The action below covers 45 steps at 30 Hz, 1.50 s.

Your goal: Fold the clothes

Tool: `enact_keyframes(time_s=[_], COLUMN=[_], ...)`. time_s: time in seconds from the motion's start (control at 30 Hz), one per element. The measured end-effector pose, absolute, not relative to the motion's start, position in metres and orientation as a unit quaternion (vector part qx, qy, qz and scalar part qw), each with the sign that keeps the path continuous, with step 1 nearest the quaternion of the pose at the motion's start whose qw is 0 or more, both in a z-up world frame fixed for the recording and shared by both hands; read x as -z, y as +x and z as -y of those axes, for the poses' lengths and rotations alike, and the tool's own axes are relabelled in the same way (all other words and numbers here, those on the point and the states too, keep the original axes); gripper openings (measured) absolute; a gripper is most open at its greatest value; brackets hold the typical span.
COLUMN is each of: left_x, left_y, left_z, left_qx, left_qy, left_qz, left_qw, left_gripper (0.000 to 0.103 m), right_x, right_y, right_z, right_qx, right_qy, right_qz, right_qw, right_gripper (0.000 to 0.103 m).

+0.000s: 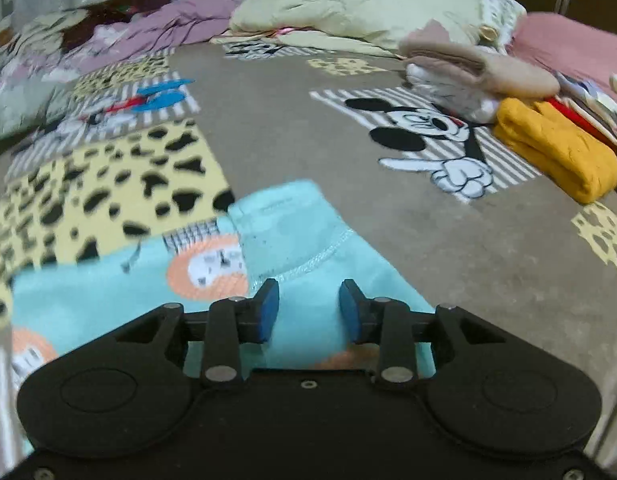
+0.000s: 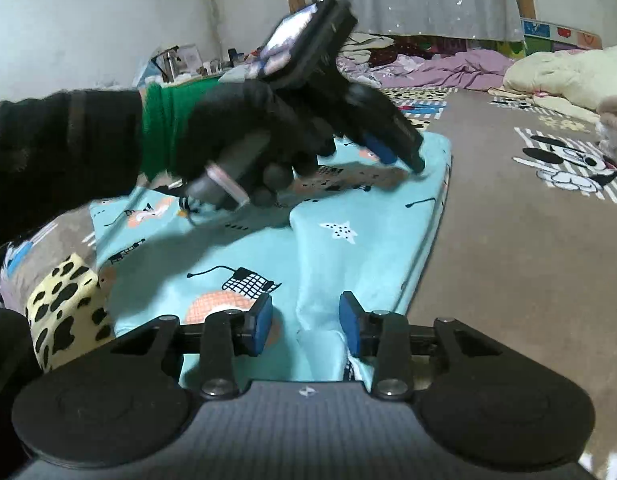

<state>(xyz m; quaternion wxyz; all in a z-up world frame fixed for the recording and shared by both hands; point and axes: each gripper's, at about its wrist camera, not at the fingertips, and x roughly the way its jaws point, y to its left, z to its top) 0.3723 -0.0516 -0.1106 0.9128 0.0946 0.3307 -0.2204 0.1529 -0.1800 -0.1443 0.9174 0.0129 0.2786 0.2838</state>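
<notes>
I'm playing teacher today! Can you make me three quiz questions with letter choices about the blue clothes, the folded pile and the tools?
1. Where does the yellow folded garment lie?
A. Beside the folded pile on the bedspread's right side
B. On top of the light blue garment
C. Between a tool's fingers

2. What colour is the sleeve cuff above the gloved hand that holds the left tool?
A. Red
B. Green
C. White

3. How does the right tool stand?
A. Shut on the garment
B. Open, over the light blue garment
C. Shut on nothing

Answers:
1 A: the left wrist view shows it by the beige folded clothes, right of the mouse picture.
2 B: the cuff is bright green against the black glove.
3 B: its blue pads stand apart, with cloth showing between them.
</notes>
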Motion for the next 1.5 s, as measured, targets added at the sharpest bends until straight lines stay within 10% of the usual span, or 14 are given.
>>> enact_keyframes(time_s=[0.47, 1.07, 1.5], left_x=[0.106, 0.096, 0.138], left_y=[0.386, 0.136, 0.106], left_z=[0.06, -0.22, -0.248], left_qx=[0.169, -0.118, -0.094], left_qy=[0.076, -0.303, -0.426], left_qz=[-0.335, -0.238, -0.272], left_qw=[0.924, 0.915, 0.858], left_gripper=[0.039, 0.053, 0.052], right_x=[0.149, 0.13, 0.135], right_y=[0.147, 0.086, 0.071], right_z=[0.176, 0.129, 0.087], right_qx=[-0.283, -0.362, -0.368], right_qy=[0.007, -0.082, -0.142], right_qz=[-0.263, -0.176, -0.162], right_qw=[0.922, 0.912, 0.905], right_gripper=[0.042, 0.045, 0.045])
